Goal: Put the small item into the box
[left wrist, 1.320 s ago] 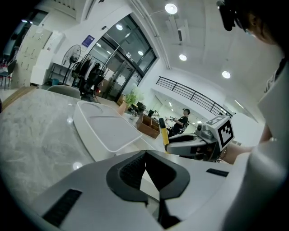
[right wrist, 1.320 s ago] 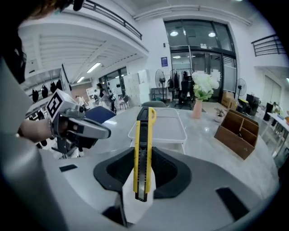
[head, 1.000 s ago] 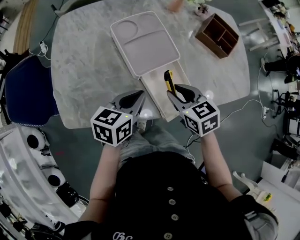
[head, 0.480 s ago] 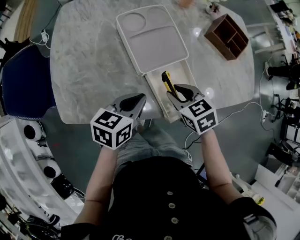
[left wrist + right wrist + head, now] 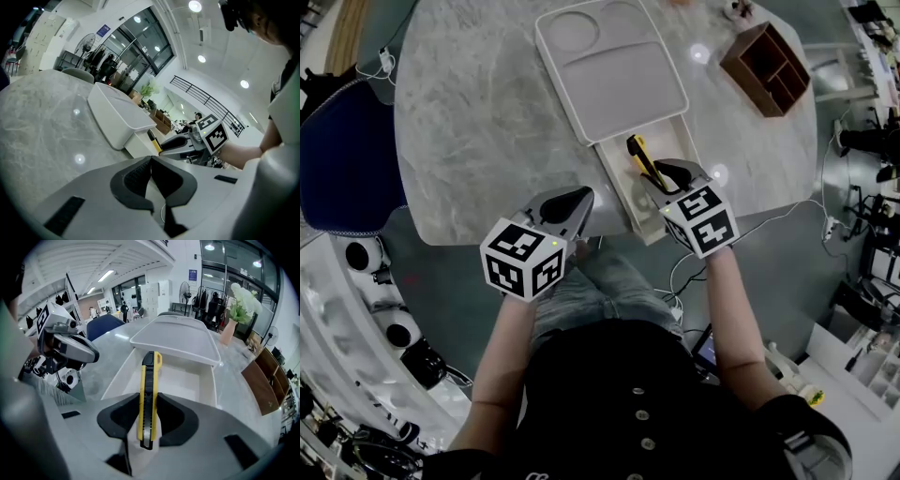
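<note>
A yellow and black utility knife [image 5: 148, 399] is clamped between the pads of my right gripper [image 5: 149, 416]. It sticks out over the open white box [image 5: 187, 380] and points at the far wall. From the head view the knife [image 5: 643, 160] hangs above the box [image 5: 623, 178], with the right gripper [image 5: 667, 176] behind it. The box's flat white lid [image 5: 609, 70] lies pushed back, covering the far part. My left gripper [image 5: 567, 204] hovers at the table's near edge, to the left of the box, shut with nothing in it [image 5: 150, 176].
A brown wooden organiser [image 5: 772, 67] stands at the table's far right. The marble table [image 5: 469, 122] has bare room to the left. A blue chair [image 5: 342, 164] stands at the left side. A vase of white flowers [image 5: 239, 310] is behind the box.
Both grippers have sunk lower. The right one has tipped further down with the knife, bringing it closer over the open box. The grip on the knife is unchanged.
</note>
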A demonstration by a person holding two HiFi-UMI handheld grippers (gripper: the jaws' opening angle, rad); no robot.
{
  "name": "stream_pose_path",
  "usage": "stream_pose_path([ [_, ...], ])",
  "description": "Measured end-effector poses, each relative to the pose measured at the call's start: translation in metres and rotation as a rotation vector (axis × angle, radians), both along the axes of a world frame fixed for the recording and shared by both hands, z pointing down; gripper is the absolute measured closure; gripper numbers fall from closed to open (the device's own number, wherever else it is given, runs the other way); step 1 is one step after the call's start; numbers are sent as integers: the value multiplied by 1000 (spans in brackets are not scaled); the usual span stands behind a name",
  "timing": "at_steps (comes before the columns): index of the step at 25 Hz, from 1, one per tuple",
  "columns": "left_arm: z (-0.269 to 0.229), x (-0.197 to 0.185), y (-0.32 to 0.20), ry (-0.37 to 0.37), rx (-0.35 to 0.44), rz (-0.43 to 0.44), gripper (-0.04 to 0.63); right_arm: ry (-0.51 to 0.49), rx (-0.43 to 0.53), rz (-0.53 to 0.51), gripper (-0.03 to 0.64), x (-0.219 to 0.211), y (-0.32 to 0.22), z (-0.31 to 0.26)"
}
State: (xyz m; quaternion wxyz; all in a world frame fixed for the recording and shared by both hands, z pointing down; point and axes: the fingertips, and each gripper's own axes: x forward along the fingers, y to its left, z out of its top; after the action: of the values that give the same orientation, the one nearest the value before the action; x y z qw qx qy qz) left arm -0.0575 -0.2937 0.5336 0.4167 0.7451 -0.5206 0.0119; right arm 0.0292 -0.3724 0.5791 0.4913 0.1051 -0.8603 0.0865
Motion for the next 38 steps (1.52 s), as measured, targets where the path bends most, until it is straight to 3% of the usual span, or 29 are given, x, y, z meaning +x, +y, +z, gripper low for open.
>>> stream_pose_path([
  [7,8,0,-1,5,-8,-10,577,47,-13,8,497,5,-3,9],
  [19,15,28,3,8,-7,48,577,116,-15,-50,497,8,-2,24],
  [27,12,26,1,12,11,15,577,150,-19,-85,497,10,3,31],
  [38,18,31,7,7,-16,42,577,129,8,-49,483,8,4,30],
])
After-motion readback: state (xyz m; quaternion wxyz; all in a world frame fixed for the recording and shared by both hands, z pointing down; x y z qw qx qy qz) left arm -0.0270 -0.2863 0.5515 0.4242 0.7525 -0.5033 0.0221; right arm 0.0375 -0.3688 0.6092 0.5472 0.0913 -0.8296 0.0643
